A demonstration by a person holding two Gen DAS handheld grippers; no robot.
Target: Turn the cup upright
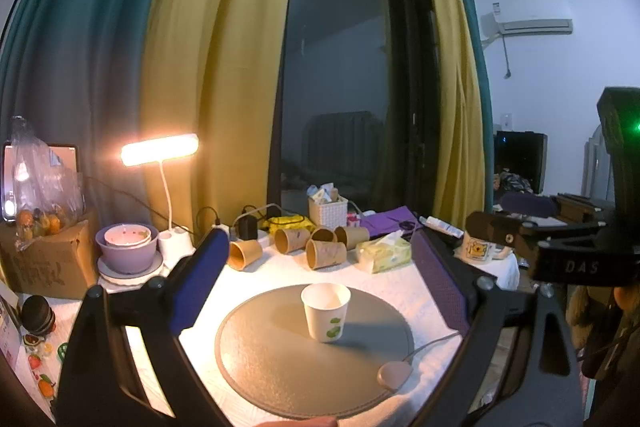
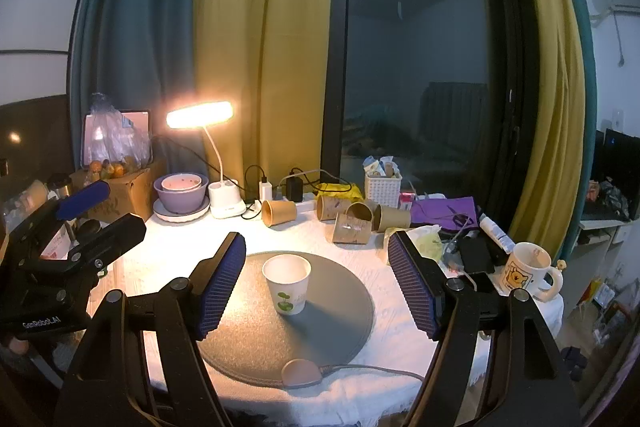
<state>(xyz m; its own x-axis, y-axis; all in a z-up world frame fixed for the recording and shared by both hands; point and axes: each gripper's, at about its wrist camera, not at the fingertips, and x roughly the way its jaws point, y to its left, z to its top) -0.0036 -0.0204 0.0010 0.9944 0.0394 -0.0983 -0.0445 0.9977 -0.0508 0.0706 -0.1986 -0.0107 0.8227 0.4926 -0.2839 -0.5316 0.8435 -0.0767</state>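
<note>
A white paper cup (image 1: 325, 311) with a green leaf print stands upright, mouth up, on a round grey mat (image 1: 280, 359). It also shows in the right wrist view (image 2: 286, 283) on the same mat (image 2: 336, 323). My left gripper (image 1: 316, 267) is open and empty, held back from the cup with a finger on either side. My right gripper (image 2: 316, 267) is open and empty too, its blue-padded fingers (image 2: 222, 279) apart and nearer than the cup. Neither gripper touches the cup.
Several brown paper cups (image 2: 352, 219) lie on their sides behind the mat. A lit desk lamp (image 2: 200, 115), stacked purple bowls (image 2: 181, 193), a tissue pack (image 1: 383, 251), a white basket (image 2: 383, 187) and a bear mug (image 2: 528, 269) ring the table. A cabled puck (image 2: 301, 373) sits at the mat's near edge.
</note>
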